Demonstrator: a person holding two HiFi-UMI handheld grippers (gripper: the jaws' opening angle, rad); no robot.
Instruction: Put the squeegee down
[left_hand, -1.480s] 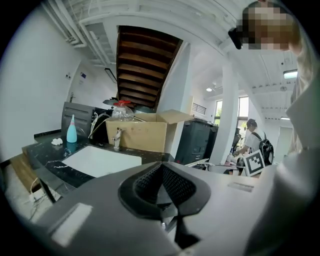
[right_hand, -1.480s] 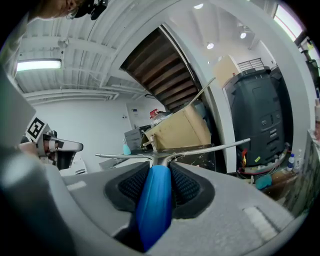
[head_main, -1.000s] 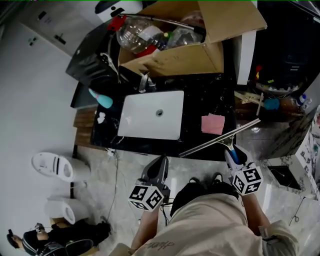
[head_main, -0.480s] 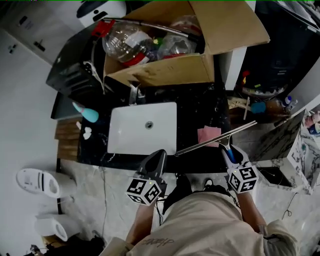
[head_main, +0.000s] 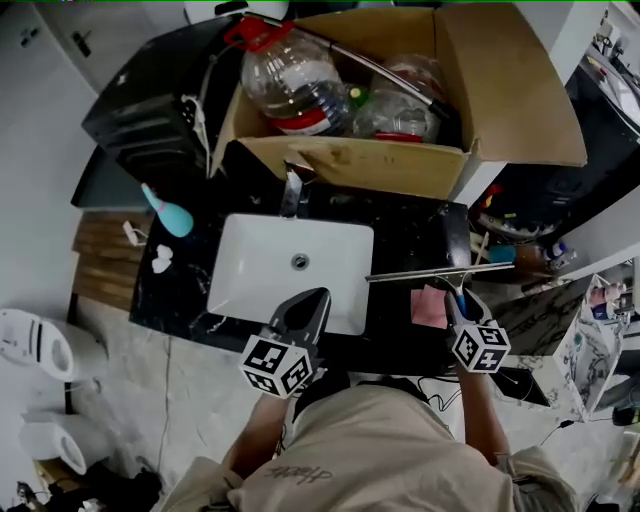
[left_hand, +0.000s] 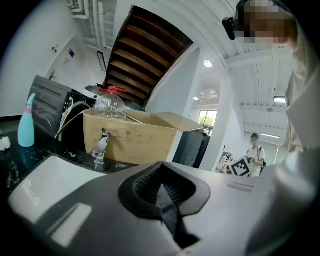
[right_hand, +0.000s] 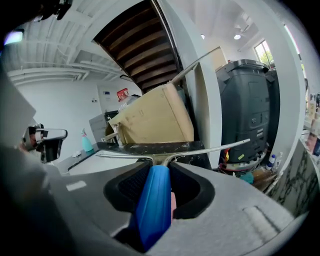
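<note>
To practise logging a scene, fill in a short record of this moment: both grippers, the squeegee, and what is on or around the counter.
left gripper: shut, empty, over the sink's near edge
right gripper: shut on the squeegee's blue handle
squeegee: held, blade over the counter, right of the sink
sink: white, set in the counter
counter: black
cloth: pink, by the right gripper
bottle: teal, left of the sink
box: cardboard, open, behind the sink
</note>
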